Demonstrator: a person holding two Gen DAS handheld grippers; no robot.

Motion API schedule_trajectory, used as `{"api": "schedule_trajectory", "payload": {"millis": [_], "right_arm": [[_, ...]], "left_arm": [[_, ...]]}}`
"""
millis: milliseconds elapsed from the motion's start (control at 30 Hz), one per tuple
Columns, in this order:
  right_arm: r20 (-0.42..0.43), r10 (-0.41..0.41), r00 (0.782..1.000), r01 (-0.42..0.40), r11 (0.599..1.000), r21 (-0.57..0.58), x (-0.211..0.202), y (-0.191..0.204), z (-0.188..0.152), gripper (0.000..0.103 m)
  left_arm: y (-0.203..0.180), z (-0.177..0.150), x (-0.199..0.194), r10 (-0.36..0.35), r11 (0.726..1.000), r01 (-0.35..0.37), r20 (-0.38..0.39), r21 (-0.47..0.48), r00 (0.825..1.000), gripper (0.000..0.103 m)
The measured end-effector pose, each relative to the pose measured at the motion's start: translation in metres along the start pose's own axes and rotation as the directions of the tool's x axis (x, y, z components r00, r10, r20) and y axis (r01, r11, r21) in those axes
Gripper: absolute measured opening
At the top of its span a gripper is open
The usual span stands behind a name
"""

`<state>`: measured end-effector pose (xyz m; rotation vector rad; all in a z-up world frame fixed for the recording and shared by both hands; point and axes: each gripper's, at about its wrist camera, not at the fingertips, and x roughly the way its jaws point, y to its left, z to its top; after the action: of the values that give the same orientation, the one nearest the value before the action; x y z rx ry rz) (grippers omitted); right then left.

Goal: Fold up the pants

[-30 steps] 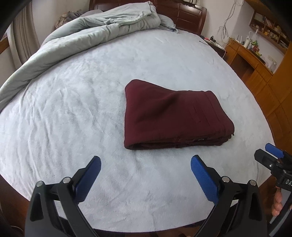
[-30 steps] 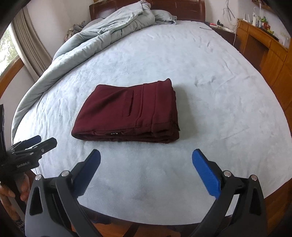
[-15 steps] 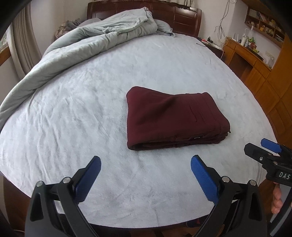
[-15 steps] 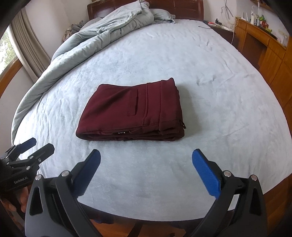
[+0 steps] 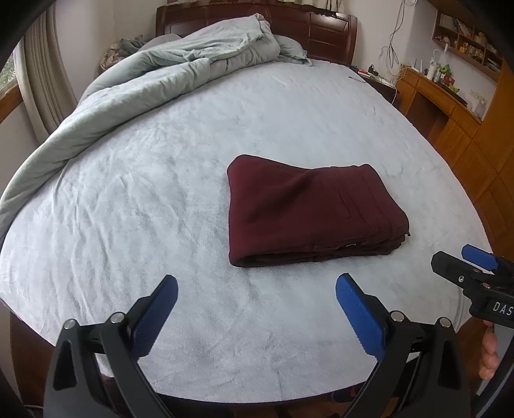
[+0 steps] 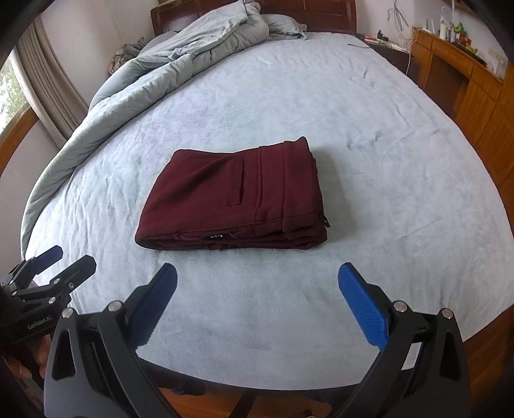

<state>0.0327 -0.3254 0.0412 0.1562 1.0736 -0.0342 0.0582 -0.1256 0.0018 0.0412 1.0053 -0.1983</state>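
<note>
The dark red pants [image 5: 308, 212] lie folded into a thick rectangle on the pale blue bed sheet [image 5: 160, 193]; they also show in the right wrist view [image 6: 237, 199], with a back pocket and waistband on top. My left gripper [image 5: 255, 291] is open and empty, hanging near the bed's front edge, short of the pants. My right gripper [image 6: 257, 283] is open and empty too, just in front of the pants. Each gripper shows in the other's view: the right one [image 5: 462, 260] and the left one [image 6: 61, 263].
A crumpled grey duvet [image 5: 154, 74] lies along the left and far side of the bed. A dark wooden headboard [image 5: 324, 29] stands behind. Wooden cabinets and a cluttered desk [image 5: 449, 96] line the right side. A curtain and window [image 6: 35, 83] are on the left.
Both grippers have pulled back and risen a little from the pants, which look smaller and farther. The pants lie still. Both grippers stay open.
</note>
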Motion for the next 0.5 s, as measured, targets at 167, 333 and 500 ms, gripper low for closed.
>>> {"api": "schedule_trajectory", "payload": {"millis": [167, 333, 500], "right_arm": [[-0.028, -0.004, 1.000, 0.004, 1.000, 0.012, 0.009, -0.002, -0.004, 0.100], [-0.040, 0.002, 0.999, -0.001, 1.000, 0.024, 0.016, -0.005, -0.008, 0.100], [-0.031, -0.020, 0.999, 0.021, 1.000, 0.014, 0.017, -0.006, -0.008, 0.100]], "left_arm": [[-0.001, -0.002, 0.007, 0.008, 1.000, -0.008, -0.021, 0.007, 1.000, 0.099], [-0.002, -0.004, 0.018, 0.010, 1.000, -0.010, -0.045, 0.008, 0.999, 0.099], [-0.001, -0.003, 0.021, 0.013, 1.000, -0.012, -0.046, 0.005, 0.999, 0.099]]}}
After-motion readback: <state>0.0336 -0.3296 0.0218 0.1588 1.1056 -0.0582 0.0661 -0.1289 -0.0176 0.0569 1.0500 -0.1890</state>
